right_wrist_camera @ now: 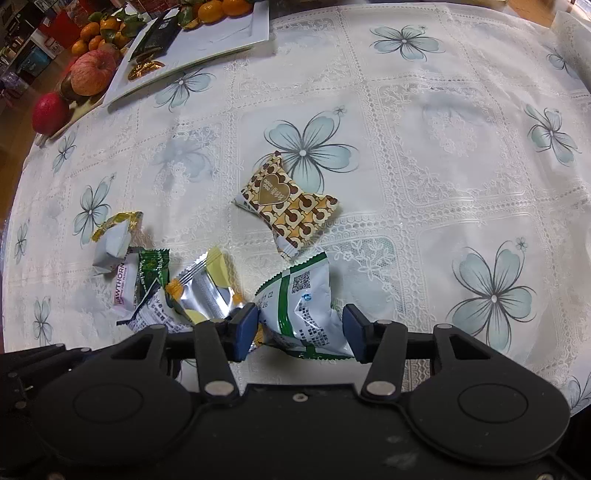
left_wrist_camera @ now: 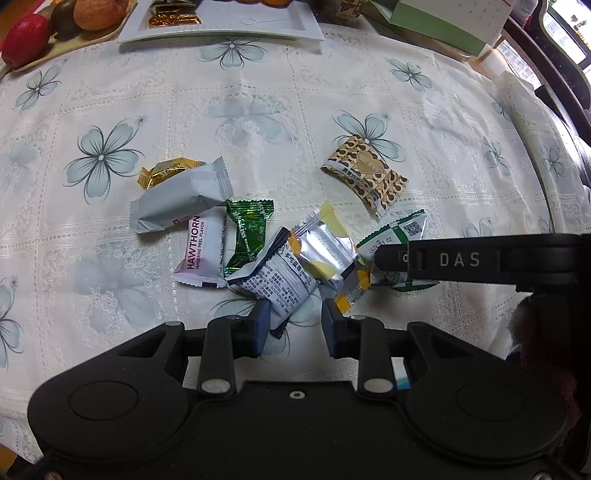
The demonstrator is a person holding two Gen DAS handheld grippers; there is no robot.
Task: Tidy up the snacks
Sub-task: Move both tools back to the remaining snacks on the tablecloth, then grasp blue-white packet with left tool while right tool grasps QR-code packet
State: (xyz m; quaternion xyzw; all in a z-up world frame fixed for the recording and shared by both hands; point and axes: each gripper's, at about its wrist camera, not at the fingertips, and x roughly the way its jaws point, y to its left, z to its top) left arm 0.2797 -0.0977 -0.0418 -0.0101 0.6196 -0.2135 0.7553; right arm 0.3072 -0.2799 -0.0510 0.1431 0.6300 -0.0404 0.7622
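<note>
The right gripper [right_wrist_camera: 299,330] has its jaws apart around the green-striped white packet [right_wrist_camera: 303,306]; the left gripper [left_wrist_camera: 295,323] has its jaws open astride the navy-edged white packet [left_wrist_camera: 275,278].

Snack packets clustered on the counter [left_wrist_camera: 295,92], a tray behind them.

A heart-marked packet [right_wrist_camera: 286,205] is set apart behind the cluster. In the cluster a HAWTHORN packet [left_wrist_camera: 201,251] is placed left of a Swiss candy [left_wrist_camera: 249,232], with a QR-coded packet [right_wrist_camera: 303,310] at the right end. The tray [left_wrist_camera: 221,27] is set at the far edge, fruit [left_wrist_camera: 96,14] to its left.
</note>
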